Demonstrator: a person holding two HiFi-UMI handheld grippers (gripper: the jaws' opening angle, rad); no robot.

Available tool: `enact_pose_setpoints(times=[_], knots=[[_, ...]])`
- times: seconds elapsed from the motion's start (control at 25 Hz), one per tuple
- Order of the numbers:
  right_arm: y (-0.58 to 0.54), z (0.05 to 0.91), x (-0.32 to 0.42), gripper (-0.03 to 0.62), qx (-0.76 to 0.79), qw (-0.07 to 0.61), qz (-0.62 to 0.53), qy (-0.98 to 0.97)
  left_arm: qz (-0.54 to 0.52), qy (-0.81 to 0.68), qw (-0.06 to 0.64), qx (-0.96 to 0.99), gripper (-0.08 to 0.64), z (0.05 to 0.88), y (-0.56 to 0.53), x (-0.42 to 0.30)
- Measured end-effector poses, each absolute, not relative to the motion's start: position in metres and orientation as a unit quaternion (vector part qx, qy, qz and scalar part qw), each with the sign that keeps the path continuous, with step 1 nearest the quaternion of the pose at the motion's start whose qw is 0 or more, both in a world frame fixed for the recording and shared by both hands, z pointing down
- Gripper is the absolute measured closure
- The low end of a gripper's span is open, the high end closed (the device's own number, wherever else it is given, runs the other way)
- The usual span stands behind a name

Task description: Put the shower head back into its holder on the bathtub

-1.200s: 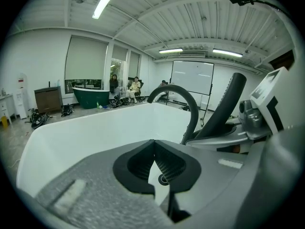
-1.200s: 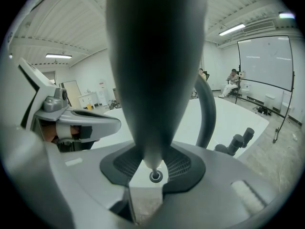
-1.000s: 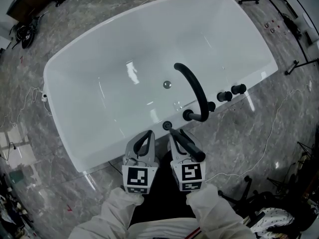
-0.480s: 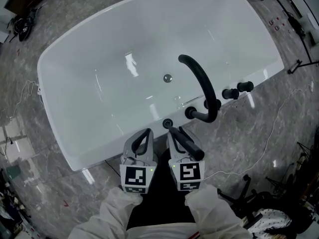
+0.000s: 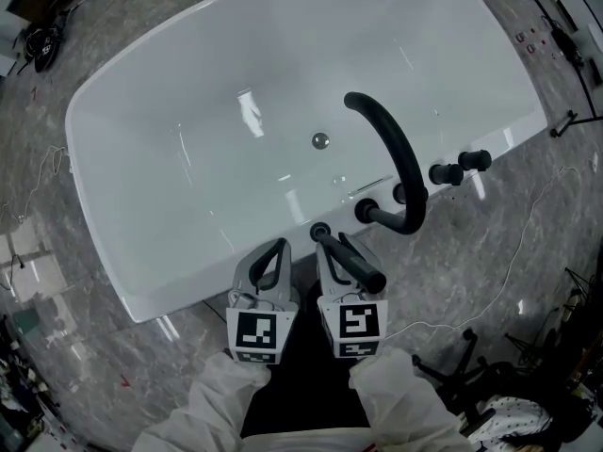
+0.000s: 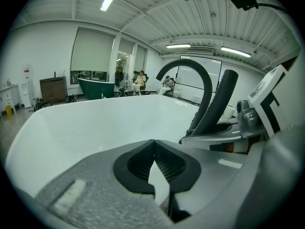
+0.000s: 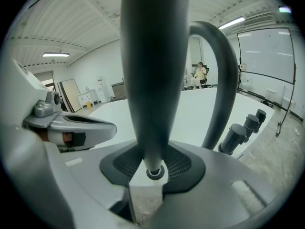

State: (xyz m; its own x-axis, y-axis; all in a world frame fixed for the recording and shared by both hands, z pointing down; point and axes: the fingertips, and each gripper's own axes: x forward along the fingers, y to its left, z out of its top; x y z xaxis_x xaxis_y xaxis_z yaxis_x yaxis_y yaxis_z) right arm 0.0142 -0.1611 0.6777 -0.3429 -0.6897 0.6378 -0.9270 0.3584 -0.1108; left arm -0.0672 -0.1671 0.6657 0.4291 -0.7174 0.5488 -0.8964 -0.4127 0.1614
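R gripper (image 5: 336,252) pinching black shower head (image 7: 152,80) by the handle. Lower tip sits right over holder ring (image 7: 153,171) on near rim of tub (image 5: 104,215), not seated yet. L gripper (image 6: 153,147) pressed together, empty, just beside R. Spout (image 5: 391,149) to the right of holder.

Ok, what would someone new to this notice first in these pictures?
The big white bathtub fills the head view, with a black arched spout rising from its near rim on the right. Just in front of the person, the right tongs grip a black shower head, its tip close to the round holder on the rim.
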Motion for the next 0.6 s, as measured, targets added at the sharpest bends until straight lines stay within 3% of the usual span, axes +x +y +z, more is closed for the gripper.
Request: enact_pose_setpoints(times=[0.6], knots=[[-0.166, 0.706, 0.011, 0.453, 0.507, 0.268, 0.234, -0.785, 0.208, -0.502, 0.232, 0.807, 0.568, 0.685, -0.165, -0.07]])
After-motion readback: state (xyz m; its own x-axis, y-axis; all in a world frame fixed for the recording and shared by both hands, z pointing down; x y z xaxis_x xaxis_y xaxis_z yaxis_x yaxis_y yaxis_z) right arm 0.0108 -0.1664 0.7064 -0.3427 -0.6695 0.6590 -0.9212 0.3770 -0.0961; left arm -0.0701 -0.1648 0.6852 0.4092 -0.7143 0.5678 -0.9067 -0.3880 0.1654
